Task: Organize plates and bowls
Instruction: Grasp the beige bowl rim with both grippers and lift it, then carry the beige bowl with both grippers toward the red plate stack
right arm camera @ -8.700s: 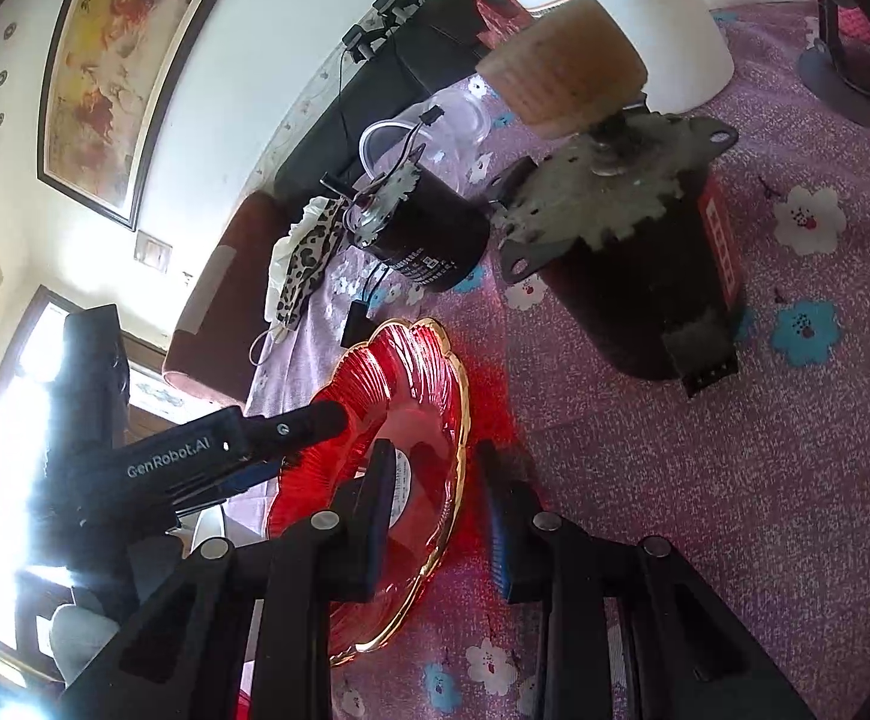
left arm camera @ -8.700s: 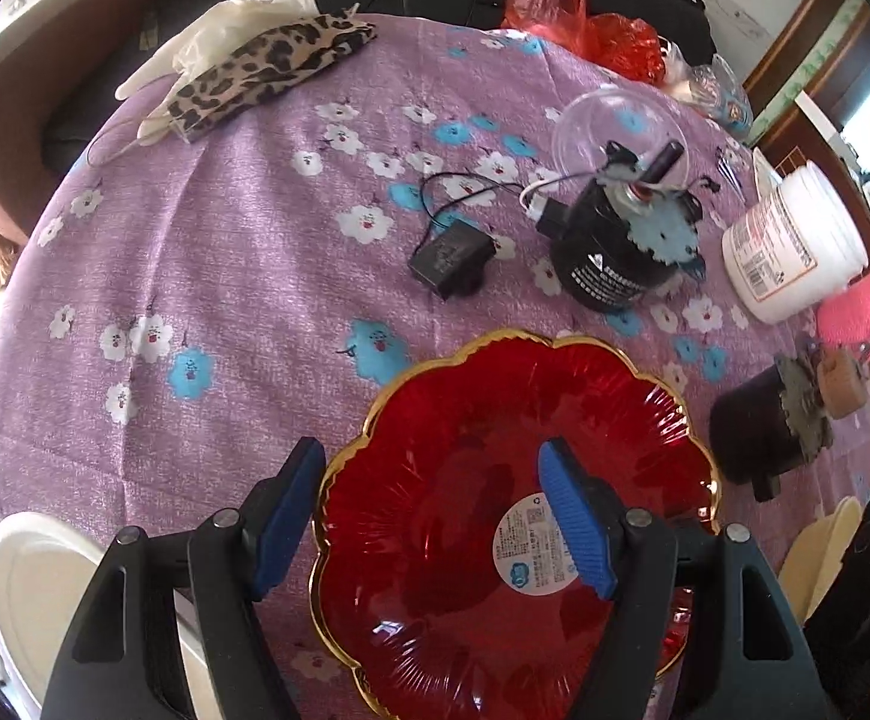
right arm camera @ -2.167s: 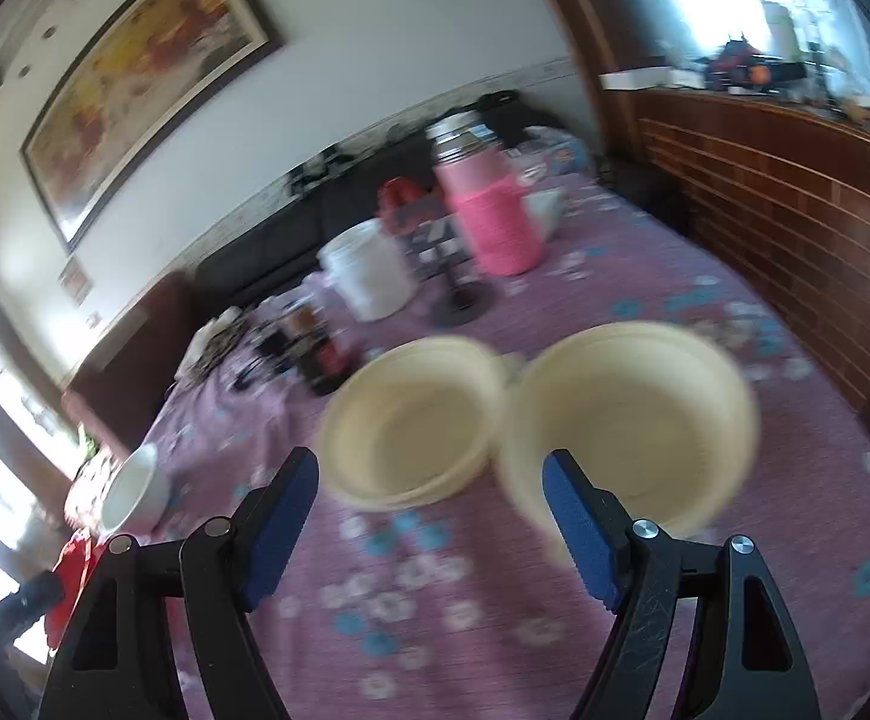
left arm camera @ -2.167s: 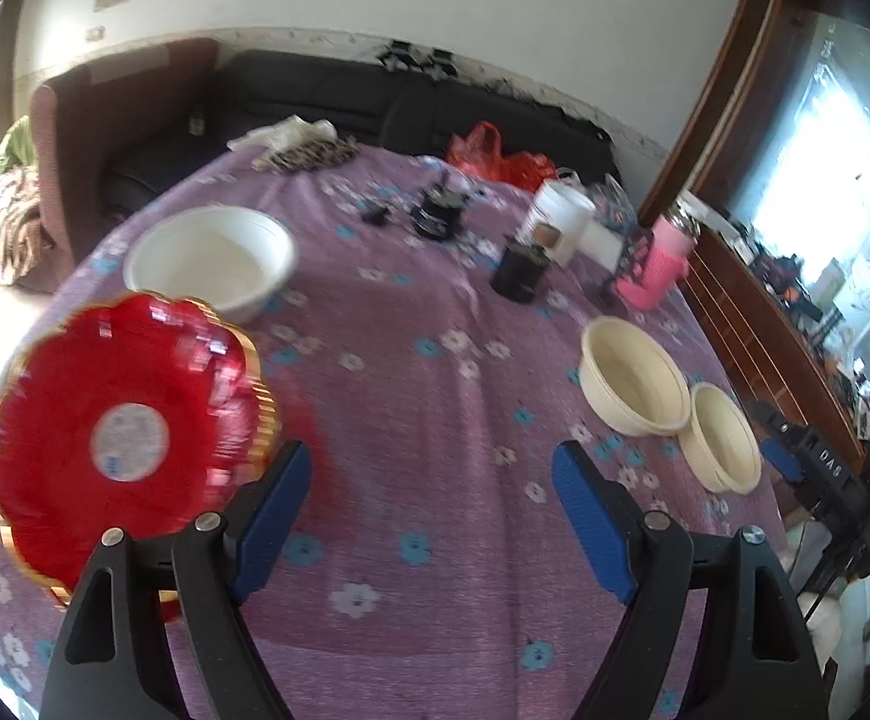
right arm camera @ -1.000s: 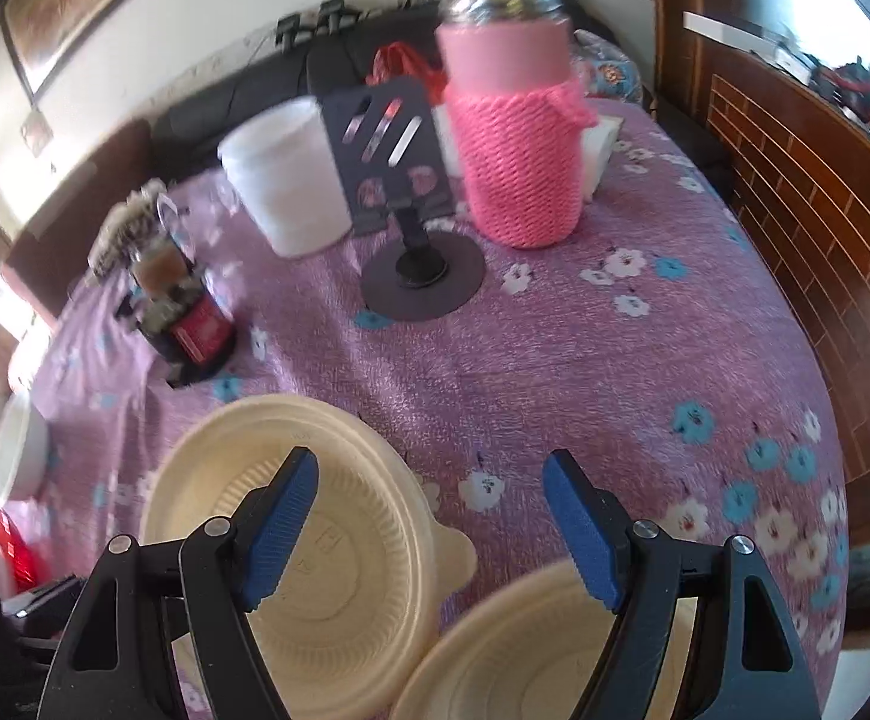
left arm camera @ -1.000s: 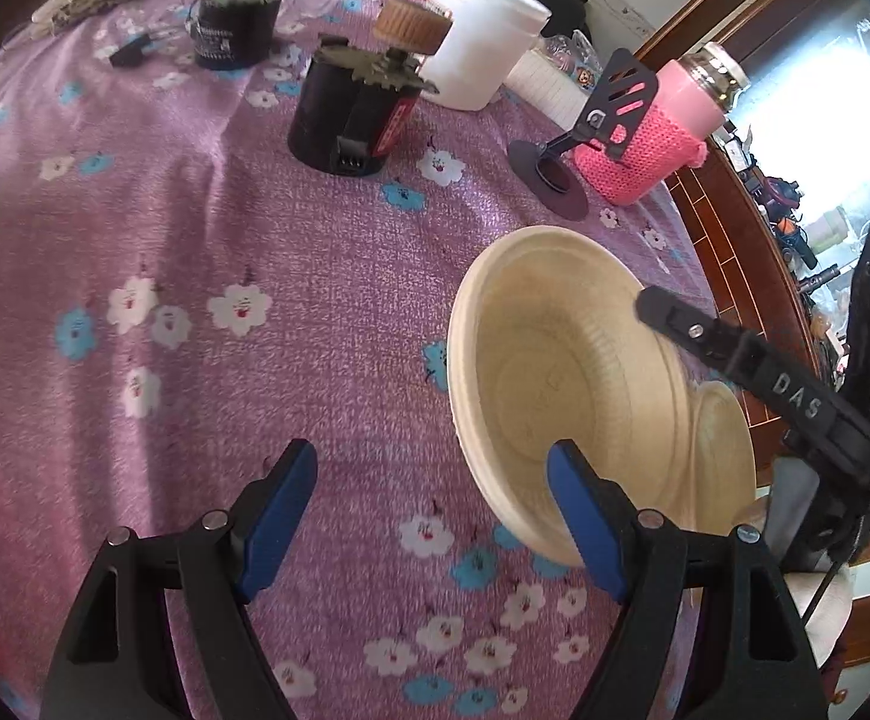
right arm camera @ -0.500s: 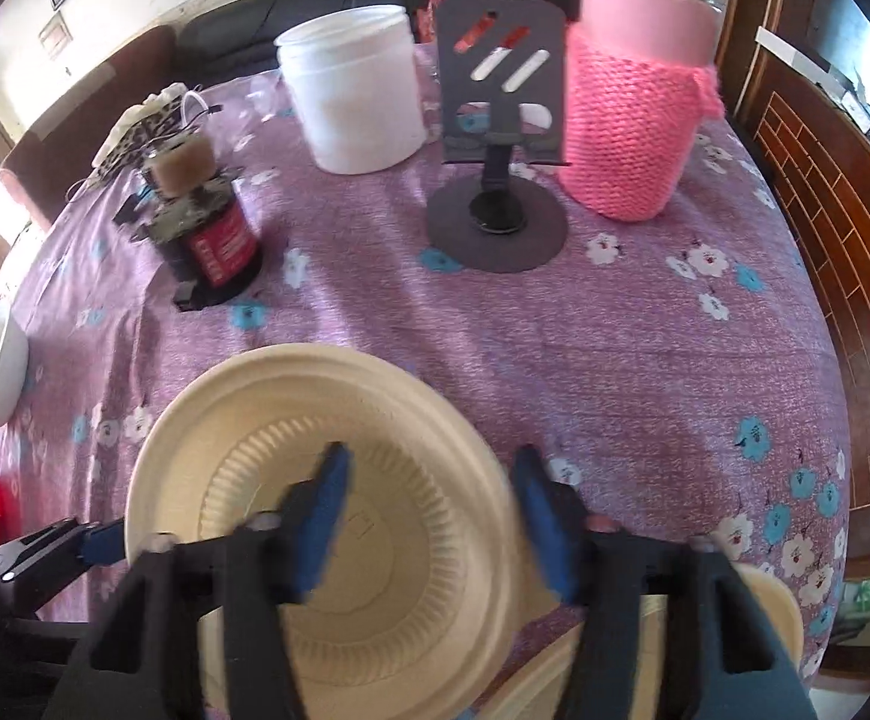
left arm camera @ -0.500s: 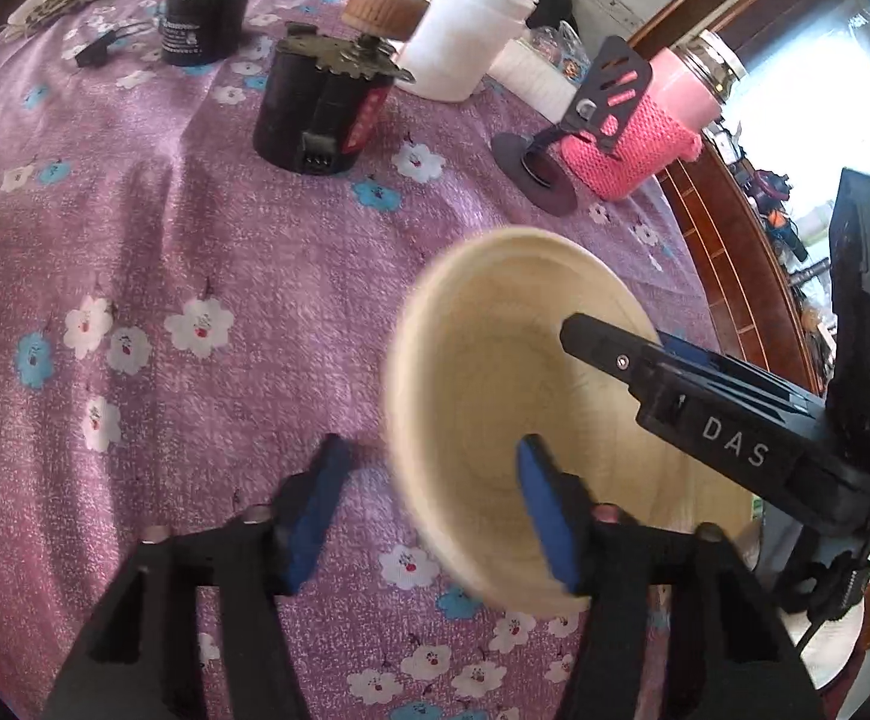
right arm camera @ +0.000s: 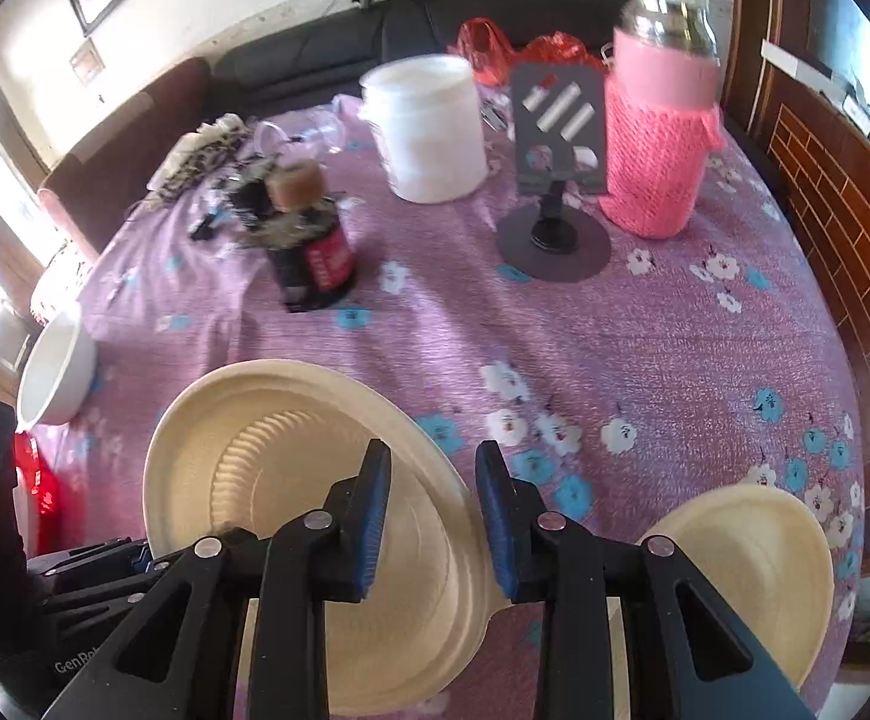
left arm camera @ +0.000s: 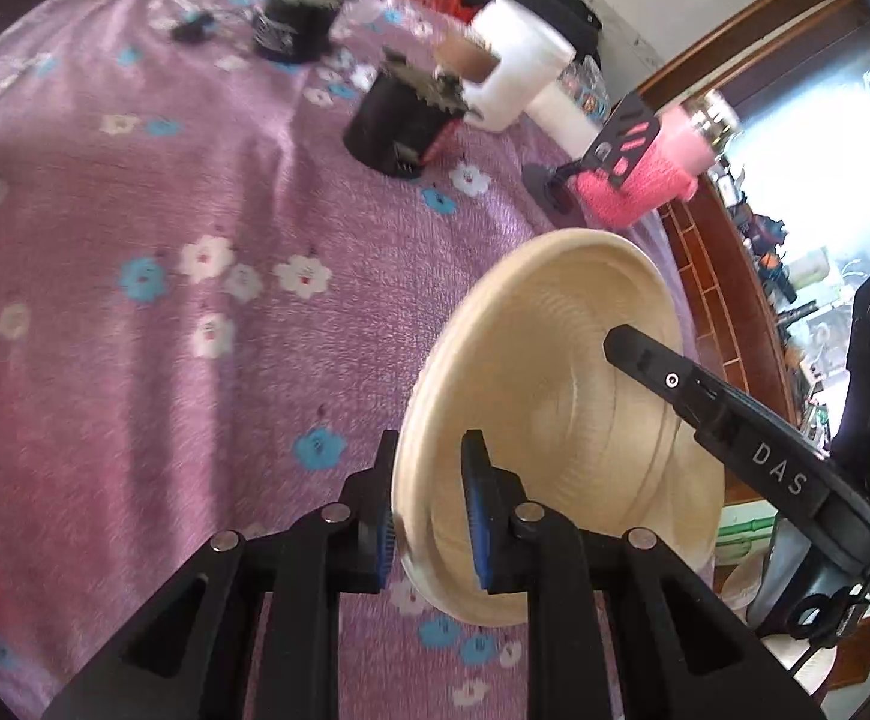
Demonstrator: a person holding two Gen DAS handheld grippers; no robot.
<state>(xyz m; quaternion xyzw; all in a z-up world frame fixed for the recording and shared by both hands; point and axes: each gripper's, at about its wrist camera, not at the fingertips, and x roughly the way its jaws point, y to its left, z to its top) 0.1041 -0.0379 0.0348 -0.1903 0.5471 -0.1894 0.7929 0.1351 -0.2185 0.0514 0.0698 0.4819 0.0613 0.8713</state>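
The cream bowl (left arm camera: 561, 414) is clamped by its rim on two sides — the left hand-held gripper (left arm camera: 429, 516) has just been closing on the near-left wall, the right hand-held gripper (right arm camera: 432, 522) on the opposite rim. It is held near the desk's (right arm camera: 645, 330) right edge, just beside a second cream bowl (right arm camera: 753, 564). With only thin rim pinched, the bowl could be flexed or twisted loose if the two hands are pulled unevenly. The second bowl could be knocked off the edge by a careless swing.
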